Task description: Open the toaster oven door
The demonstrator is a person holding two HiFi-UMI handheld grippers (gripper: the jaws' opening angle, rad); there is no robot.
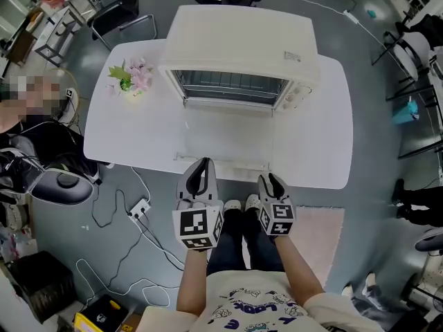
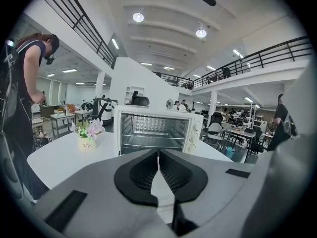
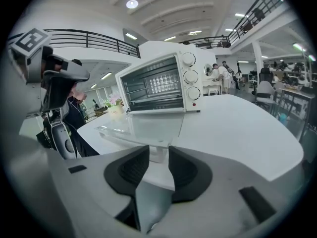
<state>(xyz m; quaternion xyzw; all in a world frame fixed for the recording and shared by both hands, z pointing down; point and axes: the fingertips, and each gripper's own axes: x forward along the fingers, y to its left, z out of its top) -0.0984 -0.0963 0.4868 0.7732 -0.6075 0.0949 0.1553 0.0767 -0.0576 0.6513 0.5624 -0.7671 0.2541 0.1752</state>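
The white toaster oven (image 1: 242, 40) stands at the back of the white table (image 1: 325, 130). Its glass door (image 1: 225, 133) lies folded down flat, showing the racks inside. The door's handle (image 1: 221, 162) runs along the table's front edge. My left gripper (image 1: 202, 163) hovers over the handle's left part, jaws shut with nothing between them (image 2: 158, 155). My right gripper (image 1: 272, 179) sits by the handle's right end. In the right gripper view its jaws (image 3: 158, 150) stand apart, and the handle's white post (image 3: 157, 156) shows just beyond the tips, with no pad pressing on it.
A small pot of pink flowers (image 1: 131, 78) stands at the table's left, beside the oven. A person (image 1: 34, 116) is at the left edge. Cables and a power strip (image 1: 138, 209) lie on the floor, with a pink mat (image 1: 318, 234) underfoot.
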